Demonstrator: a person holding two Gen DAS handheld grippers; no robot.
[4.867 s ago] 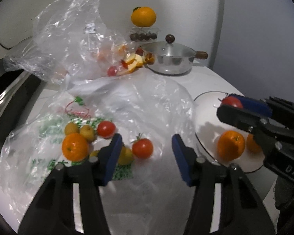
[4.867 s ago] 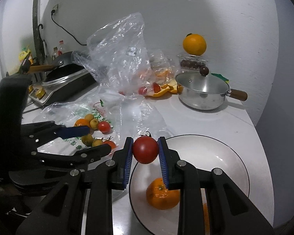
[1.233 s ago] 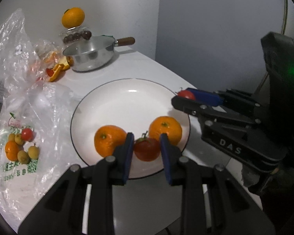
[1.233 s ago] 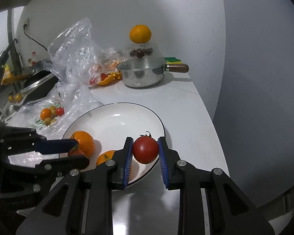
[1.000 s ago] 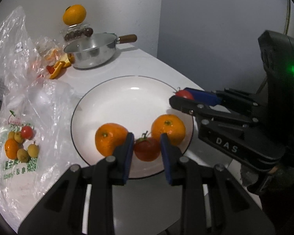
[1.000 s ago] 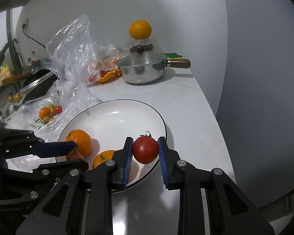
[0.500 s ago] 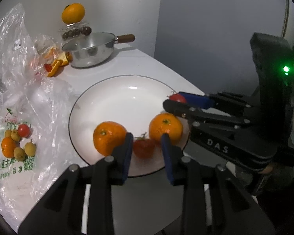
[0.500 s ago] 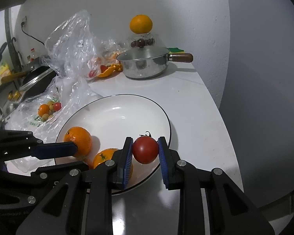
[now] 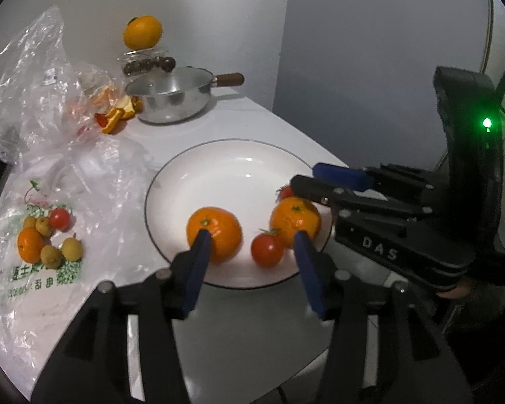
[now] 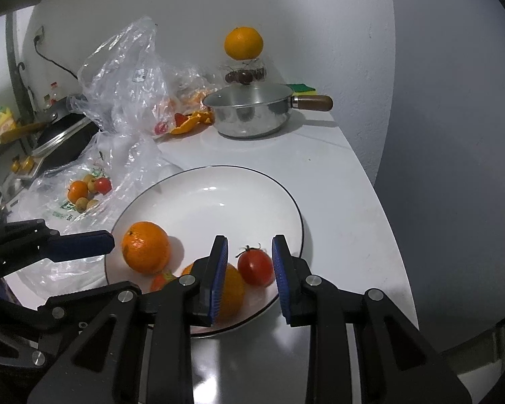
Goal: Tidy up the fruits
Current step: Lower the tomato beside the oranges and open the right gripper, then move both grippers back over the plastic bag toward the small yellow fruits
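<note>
A white plate [image 9: 225, 158] [image 10: 219, 185] holds two oranges [image 9: 214, 227] [image 9: 294, 220] and two red tomatoes. My left gripper [image 9: 250, 259] is open at the plate's near rim, with one tomato [image 9: 267, 250] lying loose between its fingers. My right gripper [image 10: 249, 262] is open over the plate's right side, with the other tomato [image 10: 255, 267] resting on the plate between its fingers. In the right wrist view the oranges [image 10: 145, 247] [image 10: 232, 289] lie left of it. More small fruits [image 9: 47, 239] [image 10: 87, 188] lie on a plastic bag at the left.
A steel pot with lid and wooden handle [image 9: 171, 96] [image 10: 252, 111] stands at the back, an orange [image 9: 142, 32] [image 10: 243, 43] on a clear box behind it. Crumpled clear bags [image 9: 33, 77] [image 10: 128, 77] and peel lie left. The counter edge [image 10: 397, 252] runs close on the right.
Both grippers have opened and let go of their tomatoes, which now rest on the plate. Earlier the left gripper took its tomato from the bag to the plate.
</note>
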